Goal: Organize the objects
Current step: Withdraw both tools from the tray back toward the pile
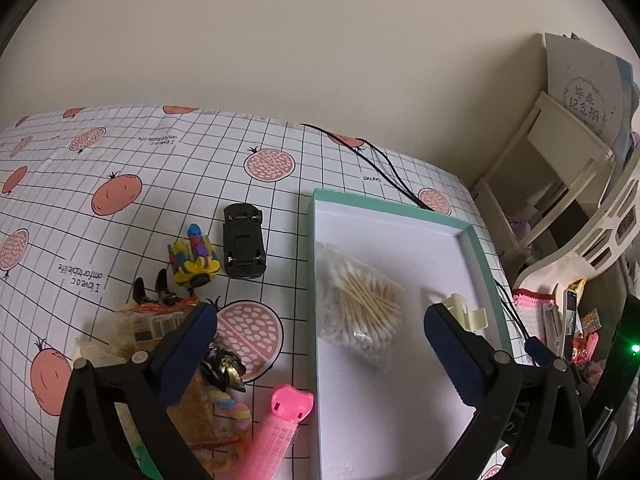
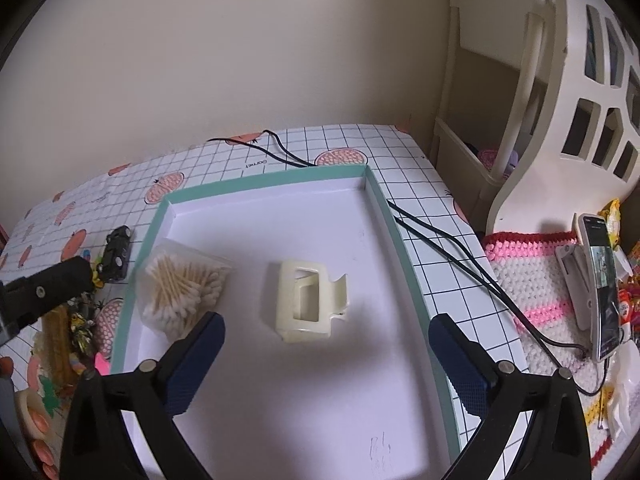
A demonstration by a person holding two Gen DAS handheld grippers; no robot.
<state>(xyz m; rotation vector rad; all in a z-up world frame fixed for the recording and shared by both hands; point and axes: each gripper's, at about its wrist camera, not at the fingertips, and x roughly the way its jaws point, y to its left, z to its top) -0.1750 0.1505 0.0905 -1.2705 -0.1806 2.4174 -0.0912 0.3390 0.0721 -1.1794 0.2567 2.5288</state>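
1. One shallow tray (image 2: 384, 200) with a teal rim and white floor sits on the worktop (image 1: 120, 152), which wears a grid cloth printed with fruit.
2. Inside the tray lie two things, apart from each other: one clear bag of cotton swabs (image 2: 182, 288) near its left wall, and one cream hair claw clip (image 2: 308, 300) about mid-floor.
3. On the cloth left of the tray, counted from the left wrist view: one black toy car (image 1: 244, 240), one multicoloured toy (image 1: 194, 256) just beside it, and one pink case (image 1: 280, 428) nearer the camera.
4. Two black cables (image 2: 440, 236) run along the tray's right side.
5. The left gripper (image 1: 320, 344) has its jaws spread wide, nothing between them.
6. The right gripper (image 2: 326, 350) is likewise released, above the tray floor, the clip lying free ahead of it.
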